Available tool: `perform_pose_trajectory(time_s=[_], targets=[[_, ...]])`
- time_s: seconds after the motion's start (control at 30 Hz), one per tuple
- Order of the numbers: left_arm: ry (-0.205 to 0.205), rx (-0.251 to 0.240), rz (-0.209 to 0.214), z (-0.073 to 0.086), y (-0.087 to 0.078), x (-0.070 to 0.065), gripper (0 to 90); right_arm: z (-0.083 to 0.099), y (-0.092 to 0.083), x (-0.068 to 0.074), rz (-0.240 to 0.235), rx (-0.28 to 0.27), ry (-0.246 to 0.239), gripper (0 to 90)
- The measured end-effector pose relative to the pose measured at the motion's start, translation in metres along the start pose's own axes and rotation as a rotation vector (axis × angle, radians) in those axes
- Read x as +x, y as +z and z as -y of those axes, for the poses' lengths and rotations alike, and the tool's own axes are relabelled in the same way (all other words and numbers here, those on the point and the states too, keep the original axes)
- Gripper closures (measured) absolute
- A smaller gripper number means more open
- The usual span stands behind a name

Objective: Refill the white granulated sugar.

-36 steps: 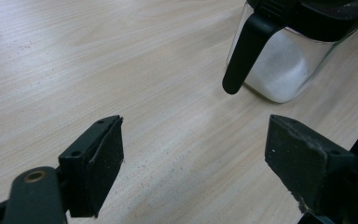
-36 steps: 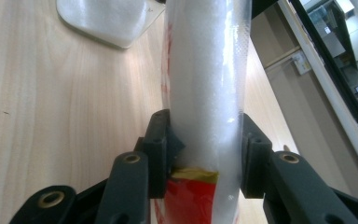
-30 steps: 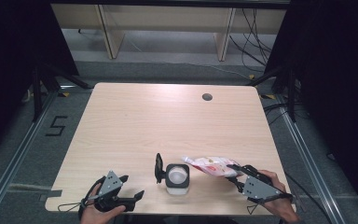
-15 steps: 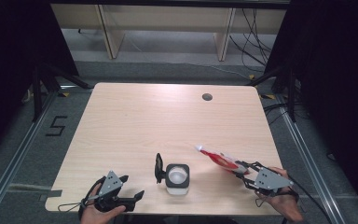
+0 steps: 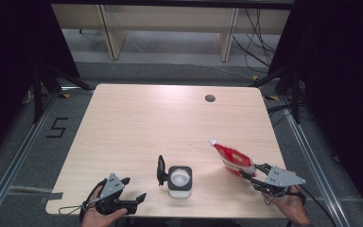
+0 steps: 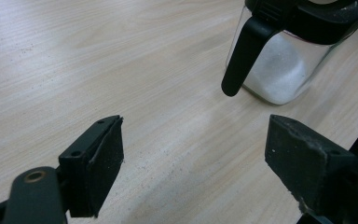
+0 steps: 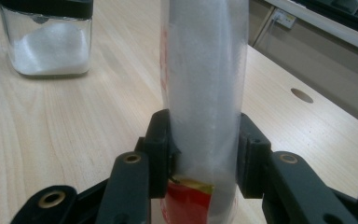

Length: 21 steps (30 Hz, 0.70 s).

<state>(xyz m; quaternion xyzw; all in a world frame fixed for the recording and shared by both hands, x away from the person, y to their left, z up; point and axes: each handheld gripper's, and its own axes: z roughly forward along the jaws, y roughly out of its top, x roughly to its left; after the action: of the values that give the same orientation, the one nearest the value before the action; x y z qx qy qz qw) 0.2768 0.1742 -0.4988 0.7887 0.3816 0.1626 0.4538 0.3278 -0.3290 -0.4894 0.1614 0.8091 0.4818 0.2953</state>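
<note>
The right gripper (image 5: 247,173) clamps a red-and-white pouch (image 5: 231,158), held clear of the table to the right of the open glass jar (image 5: 179,180). The left gripper (image 5: 134,190) rests beside it, jaws apart. Pouring appears finished; setting the pouch down likely comes next.

Light wood desk (image 5: 137,127), rounded corners, round cable hole (image 5: 210,98) near far right edge. Grey floor (image 5: 170,52) around desk. Pale shelf unit legs (image 5: 108,28) beyond far edge. Loose black cables (image 5: 257,35) on floor at far right. Metal rails (image 5: 19,156) along both sides of desk. Numeral "5" marking (image 5: 56,127) on floor at left. Dark curtains (image 5: 9,47) on both sides.
</note>
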Motion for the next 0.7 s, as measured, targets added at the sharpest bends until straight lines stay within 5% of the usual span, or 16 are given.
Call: perform_pose_trajectory(time_s=[0.23,0.27,0.43,0.5,0.7], targets=[[-0.003,0.003,-0.002,0.0002,0.0003,0.0001,18.8,0.0039,-0.0029,-0.0011,0.005,-0.004,0.050,63.9],[0.032,0.002,-0.001,-0.0005,0.0002,0.0023,18.8,0.0042,-0.0036,0.0002,0.009,-0.001,0.066,63.9],[-0.013,-0.007,0.001,0.0004,0.0009,-0.0006,18.8,0.0037,-0.0075,0.0005,0.014,0.027,0.089,63.7],[0.011,-0.008,0.002,-0.0001,0.0007,0.0009,18.8,0.0042,-0.0076,0.0003,0.012,0.026,0.079,63.7],[-0.004,0.003,-0.005,0.0005,0.0008,-0.0001,18.8,0.0054,-0.0088,0.0031,0.029,0.024,0.128,63.4]])
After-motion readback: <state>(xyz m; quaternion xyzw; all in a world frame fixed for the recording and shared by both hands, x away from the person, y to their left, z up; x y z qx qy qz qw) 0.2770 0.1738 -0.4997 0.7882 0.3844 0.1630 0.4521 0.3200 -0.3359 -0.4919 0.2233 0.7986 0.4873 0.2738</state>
